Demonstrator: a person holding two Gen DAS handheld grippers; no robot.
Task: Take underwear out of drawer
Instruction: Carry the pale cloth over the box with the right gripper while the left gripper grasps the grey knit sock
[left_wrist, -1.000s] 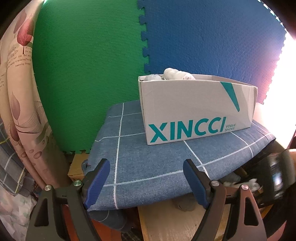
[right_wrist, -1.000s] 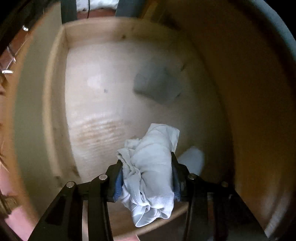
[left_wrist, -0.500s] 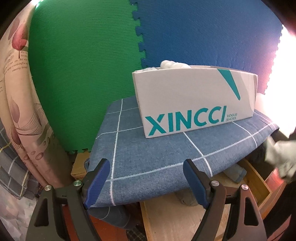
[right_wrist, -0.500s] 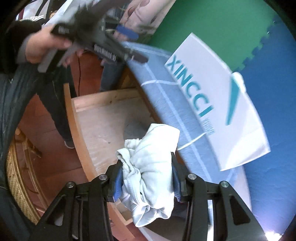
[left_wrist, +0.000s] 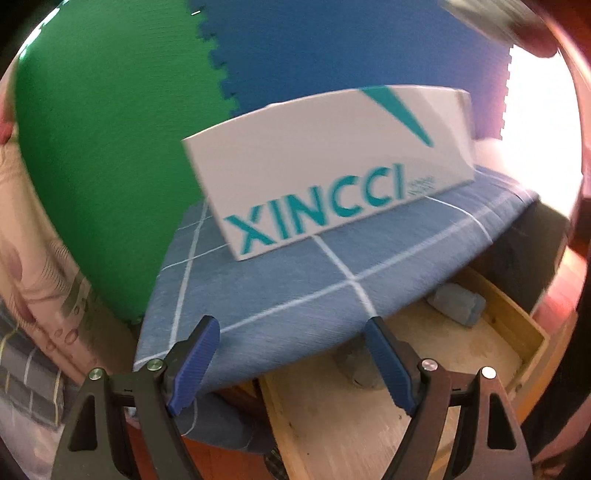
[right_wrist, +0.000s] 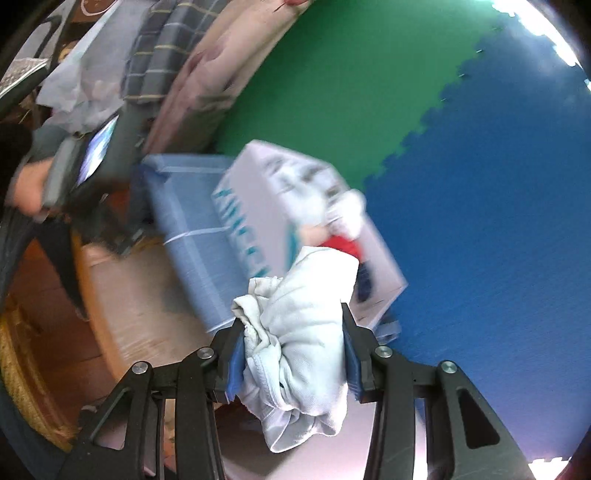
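Clamping a crumpled pale-white cotton underwear bundle, the right gripper is holding it above the open wooden drawer, near the white shoebox. Soft, light, it is likely sagging, so mid-bundle grips suit. The left gripper is gaping, empty.

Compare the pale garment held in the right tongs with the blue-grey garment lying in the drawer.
The pale garment is whitish; the blue-grey garment is darker. The pale garment is pinched between the right tongs and hangs bunched in the air; the blue-grey garment lies untouched on the floor of the drawer, folded compact. The left tongs stand open and hold nothing. Both garments are soft cloth.
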